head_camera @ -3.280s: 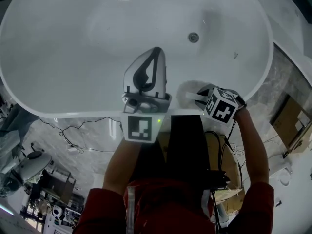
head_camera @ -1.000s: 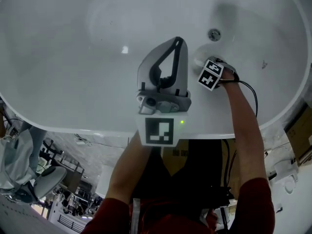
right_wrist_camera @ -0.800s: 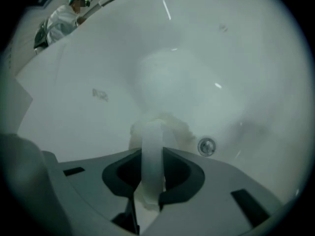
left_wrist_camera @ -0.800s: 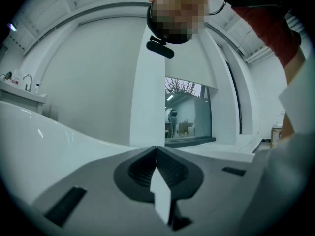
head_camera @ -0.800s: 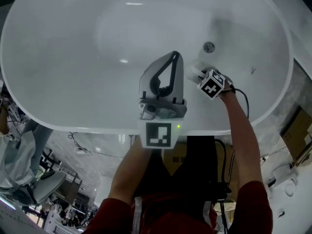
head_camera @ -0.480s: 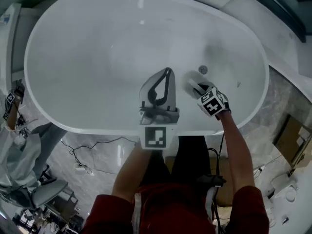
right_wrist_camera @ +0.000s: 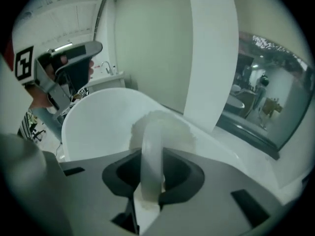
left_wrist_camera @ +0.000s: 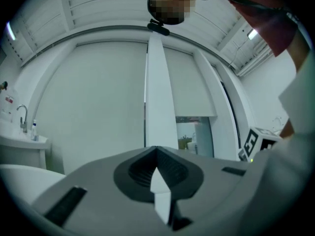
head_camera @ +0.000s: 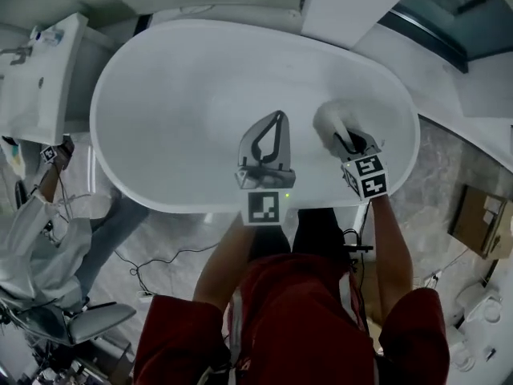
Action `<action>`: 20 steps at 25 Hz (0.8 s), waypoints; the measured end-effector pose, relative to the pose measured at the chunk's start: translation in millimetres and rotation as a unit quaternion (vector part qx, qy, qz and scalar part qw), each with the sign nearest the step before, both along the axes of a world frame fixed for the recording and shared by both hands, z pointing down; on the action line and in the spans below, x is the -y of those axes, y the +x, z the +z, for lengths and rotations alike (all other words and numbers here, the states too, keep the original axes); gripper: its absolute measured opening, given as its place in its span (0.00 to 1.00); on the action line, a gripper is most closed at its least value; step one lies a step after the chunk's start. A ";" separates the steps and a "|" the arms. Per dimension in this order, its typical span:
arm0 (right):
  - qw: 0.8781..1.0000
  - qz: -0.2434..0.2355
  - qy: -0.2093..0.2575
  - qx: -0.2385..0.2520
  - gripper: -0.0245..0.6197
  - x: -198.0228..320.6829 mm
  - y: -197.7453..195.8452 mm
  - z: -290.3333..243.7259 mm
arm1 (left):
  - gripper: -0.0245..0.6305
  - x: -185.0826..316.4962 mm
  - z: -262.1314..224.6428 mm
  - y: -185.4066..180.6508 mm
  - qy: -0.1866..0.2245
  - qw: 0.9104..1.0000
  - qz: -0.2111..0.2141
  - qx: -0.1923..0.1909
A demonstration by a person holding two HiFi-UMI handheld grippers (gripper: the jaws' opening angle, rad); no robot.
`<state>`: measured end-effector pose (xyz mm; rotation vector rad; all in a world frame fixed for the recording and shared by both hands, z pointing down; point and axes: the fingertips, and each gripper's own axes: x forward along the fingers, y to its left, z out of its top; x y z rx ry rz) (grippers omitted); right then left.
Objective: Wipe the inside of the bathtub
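The white oval bathtub (head_camera: 112, 163) lies below me in the head view. My left gripper (head_camera: 275, 117) hangs over the tub's middle, shut with nothing in it. In the left gripper view its jaws (left_wrist_camera: 156, 150) point up at a white wall and ceiling. My right gripper (head_camera: 346, 141) is over the tub's right end, shut on the handle of a white scrubbing pad (head_camera: 332, 119). The right gripper view has the pad (right_wrist_camera: 165, 127) standing up from the shut jaws (right_wrist_camera: 149, 183), held in the air with the tub (right_wrist_camera: 103, 117) behind it.
A white washbasin counter (head_camera: 38, 66) stands left of the tub, and a person in pale clothes (head_camera: 36, 223) stands at the left edge. A white pillar (head_camera: 353, 2) and a glass partition (head_camera: 449, 10) rise behind the tub. Cardboard boxes (head_camera: 479, 219) and cables (head_camera: 144, 259) lie on the floor.
The head view has pulled back, so the whole tub now shows. The right gripper with the pad has come up from the tub floor near the drain. The left gripper stays shut.
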<state>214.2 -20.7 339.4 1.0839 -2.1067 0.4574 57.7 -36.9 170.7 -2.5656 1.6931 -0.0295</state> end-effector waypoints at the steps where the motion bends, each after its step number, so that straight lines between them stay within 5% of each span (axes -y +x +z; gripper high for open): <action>1: 1.000 0.009 0.018 0.004 0.18 -0.4 0.1 -21.3 | 0.06 -6.2 -9.0 -1.6 -0.005 1.000 0.004 0.006; 6: 0.992 0.061 0.100 0.047 0.18 8.3 -11.0 -118.4 | 0.06 -22.5 -67.7 -20.7 0.035 0.999 0.003 0.038; 9: 0.983 0.078 0.149 0.075 0.18 14.6 -4.9 -164.1 | 0.06 -26.0 -89.0 -19.4 0.043 0.999 -0.021 0.008; 20: 0.951 0.047 0.266 0.150 0.18 -11.0 -0.7 -261.6 | 0.06 -50.3 -138.1 -13.5 0.056 0.994 -0.090 -0.005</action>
